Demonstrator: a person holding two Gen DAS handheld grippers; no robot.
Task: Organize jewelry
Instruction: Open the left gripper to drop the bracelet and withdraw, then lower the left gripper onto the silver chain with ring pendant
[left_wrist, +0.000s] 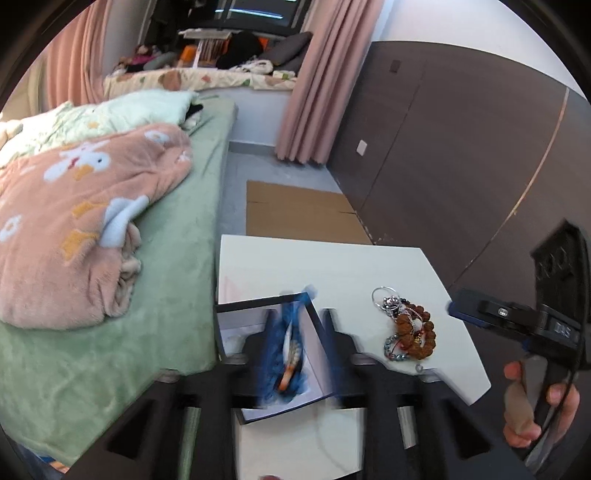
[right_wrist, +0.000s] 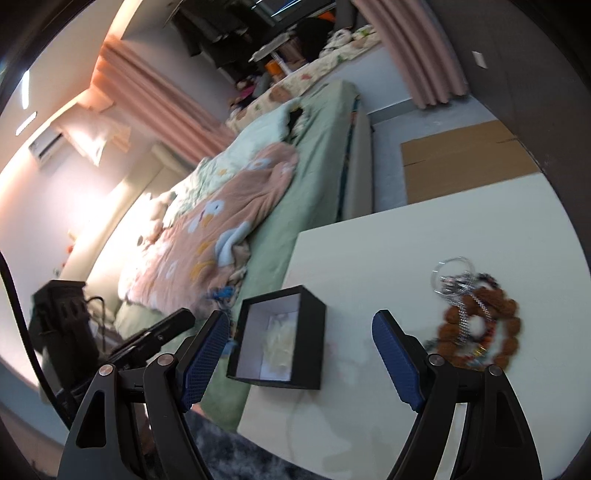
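Observation:
A small black box (left_wrist: 271, 354) with a white lining stands open at the near left of the white table (left_wrist: 332, 266). My left gripper (left_wrist: 295, 332) hangs over it, blurred, with a beaded piece with blue tassel (left_wrist: 291, 354) between its fingers. A pile of jewelry (left_wrist: 408, 328) with brown bead bracelets and silver rings lies to the right. In the right wrist view, my right gripper (right_wrist: 299, 354) is open and empty above the table, with the box (right_wrist: 277, 339) between its pads and the jewelry pile (right_wrist: 476, 317) to the right.
A bed (left_wrist: 177, 295) with a green sheet and a pink blanket (left_wrist: 81, 221) borders the table's left side. Flat cardboard (left_wrist: 299, 214) lies on the floor beyond the table. A dark wall panel (left_wrist: 461, 147) runs along the right. The right gripper's body and a hand (left_wrist: 535, 387) show at the far right.

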